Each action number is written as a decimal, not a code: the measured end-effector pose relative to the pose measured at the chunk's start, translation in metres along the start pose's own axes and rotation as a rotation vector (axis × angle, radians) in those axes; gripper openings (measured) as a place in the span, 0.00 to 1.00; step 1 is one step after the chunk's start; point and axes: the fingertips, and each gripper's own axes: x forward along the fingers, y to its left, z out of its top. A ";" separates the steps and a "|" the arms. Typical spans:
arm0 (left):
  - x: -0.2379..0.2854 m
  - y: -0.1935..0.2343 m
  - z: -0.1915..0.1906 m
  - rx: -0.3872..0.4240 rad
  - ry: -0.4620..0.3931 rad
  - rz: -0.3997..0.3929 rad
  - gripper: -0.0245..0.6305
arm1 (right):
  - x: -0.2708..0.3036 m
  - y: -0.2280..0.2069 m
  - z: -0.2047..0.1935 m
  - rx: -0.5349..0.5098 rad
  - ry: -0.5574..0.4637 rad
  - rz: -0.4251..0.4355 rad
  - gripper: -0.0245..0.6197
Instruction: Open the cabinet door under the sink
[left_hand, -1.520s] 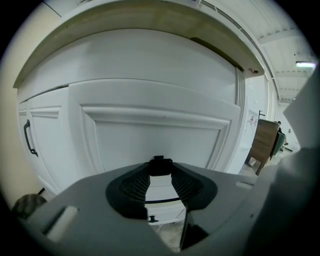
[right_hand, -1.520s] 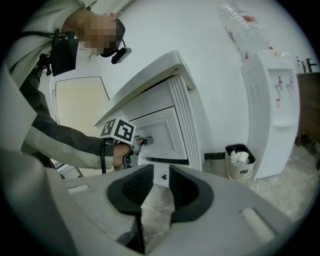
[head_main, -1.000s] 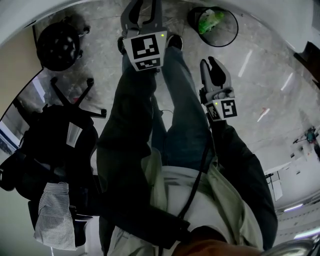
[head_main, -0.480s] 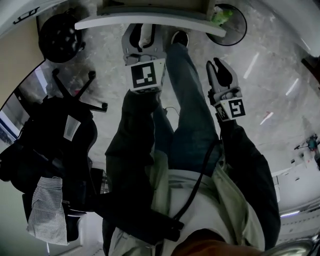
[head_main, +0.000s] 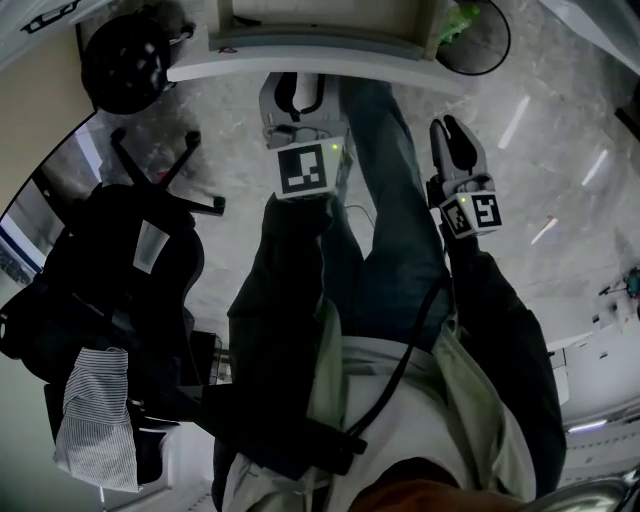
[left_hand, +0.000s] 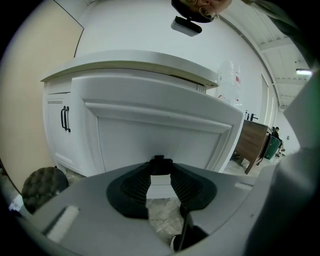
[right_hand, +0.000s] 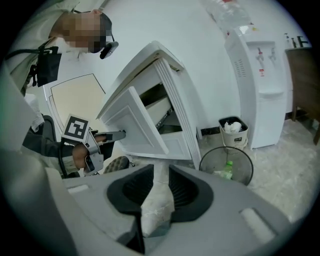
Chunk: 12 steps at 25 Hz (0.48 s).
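**Left gripper clamped on the handle of the open cabinet door; right gripper empty**

The left gripper (left_hand: 158, 169) has its jaws closed on the small black handle (left_hand: 158, 160) pinched at their tips. Directly beyond the handle, the white panelled cabinet door (left_hand: 150, 132) fills most of the left gripper view. The right gripper view shows that door swung well out from the cabinet (right_hand: 180, 100), with the shadowed inside open behind it. Above the gripper runs the white countertop (left_hand: 130, 67). To its left, a neighbouring pair of doors carries black pull handles (left_hand: 65, 118). Low on that same side, a dark round stool (left_hand: 42, 186) sits on the floor.

The right gripper (right_hand: 156, 172) is held beside the person's leg (head_main: 390, 200), to the right of the left gripper and well apart from the door. Its jaws stand slightly apart with nothing between them but pale stone floor (right_hand: 280, 165). Ahead and to its right stands a wire waste bin (right_hand: 225, 162) with a green bottle (right_hand: 227, 169) inside. Beyond that are a small lined bin (right_hand: 231, 129) and a white water dispenser (right_hand: 260, 75). Behind the left gripper, on the person's left, is a black office chair (head_main: 110, 290) with a striped cloth (head_main: 95, 420) hanging on it.
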 end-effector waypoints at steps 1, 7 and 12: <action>-0.004 0.000 -0.003 -0.003 0.003 0.000 0.24 | -0.001 0.005 -0.003 -0.013 0.003 0.012 0.17; -0.015 0.001 -0.010 -0.008 -0.012 0.015 0.24 | -0.008 0.011 -0.014 -0.032 0.007 0.022 0.17; -0.014 0.000 -0.009 0.013 -0.014 0.016 0.25 | -0.022 0.006 -0.023 -0.018 0.008 -0.020 0.17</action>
